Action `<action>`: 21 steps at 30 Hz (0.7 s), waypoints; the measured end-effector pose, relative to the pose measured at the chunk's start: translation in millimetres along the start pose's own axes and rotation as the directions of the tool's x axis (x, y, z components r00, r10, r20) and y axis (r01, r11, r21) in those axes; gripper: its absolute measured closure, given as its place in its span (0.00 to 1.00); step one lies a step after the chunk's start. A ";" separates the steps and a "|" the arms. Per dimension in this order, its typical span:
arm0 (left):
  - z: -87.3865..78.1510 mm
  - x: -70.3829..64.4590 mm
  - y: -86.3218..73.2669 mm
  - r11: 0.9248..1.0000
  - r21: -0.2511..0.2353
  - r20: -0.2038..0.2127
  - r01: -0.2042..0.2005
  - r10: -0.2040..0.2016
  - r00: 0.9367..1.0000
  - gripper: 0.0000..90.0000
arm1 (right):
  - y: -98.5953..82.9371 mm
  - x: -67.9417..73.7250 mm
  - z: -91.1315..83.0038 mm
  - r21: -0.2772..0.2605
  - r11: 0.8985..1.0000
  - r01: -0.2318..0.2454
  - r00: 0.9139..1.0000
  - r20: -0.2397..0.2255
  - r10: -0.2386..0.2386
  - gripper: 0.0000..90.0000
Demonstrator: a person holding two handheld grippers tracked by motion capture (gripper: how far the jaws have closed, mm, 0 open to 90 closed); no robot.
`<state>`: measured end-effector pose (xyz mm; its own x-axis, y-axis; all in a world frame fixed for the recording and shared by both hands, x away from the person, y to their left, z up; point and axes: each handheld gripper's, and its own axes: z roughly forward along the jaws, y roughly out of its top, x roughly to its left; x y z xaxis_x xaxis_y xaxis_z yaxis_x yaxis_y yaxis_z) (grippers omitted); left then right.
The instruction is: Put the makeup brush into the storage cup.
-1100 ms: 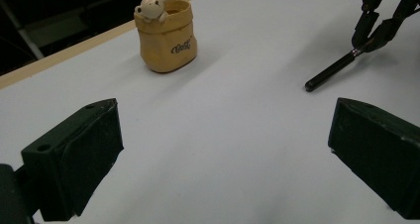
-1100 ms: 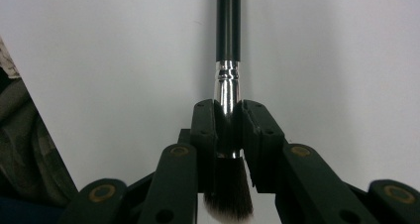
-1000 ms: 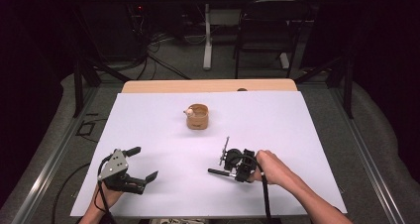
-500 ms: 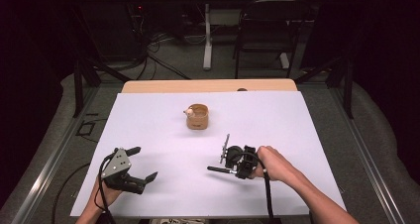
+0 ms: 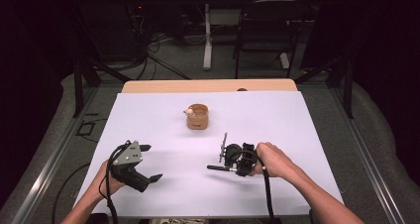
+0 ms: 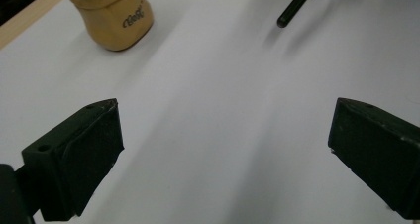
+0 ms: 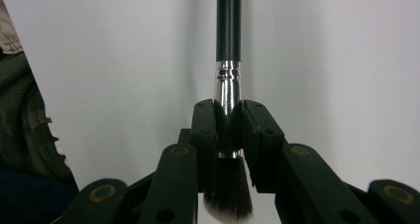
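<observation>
Currently my right hand-held gripper [image 7: 229, 120] clamps the makeup brush [image 7: 229, 80] by its ferrule low over the table [image 5: 307, 135], left hand-held gripper [image 5: 148, 162] spread wide and empty; next, I reckon, carry it to the cup [image 5: 197, 117].

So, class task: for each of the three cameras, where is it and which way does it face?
High view: above the table, facing forward and down; forearms, both hands.
Left gripper view: on the left claw, open, facing the cup.
Right gripper view: on the right claw, along the brush it grips.
Shared: high and left views both show the cup.
</observation>
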<state>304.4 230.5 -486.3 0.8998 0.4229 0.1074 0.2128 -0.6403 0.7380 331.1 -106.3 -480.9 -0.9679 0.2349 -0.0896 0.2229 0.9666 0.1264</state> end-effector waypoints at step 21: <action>33.2 1.9 43.6 0.981 0.150 0.151 -0.125 0.102 0.983 0.00 | 10.5 4.3 -4.3 0.013 0.998 0.056 0.998 0.007 -0.056 0.85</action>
<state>328.0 182.1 -476.1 0.9641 0.2533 0.0800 0.1534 -0.7770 0.6106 328.7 -95.6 -475.7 -0.9780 0.1809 -0.1040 0.1697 0.9795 0.1086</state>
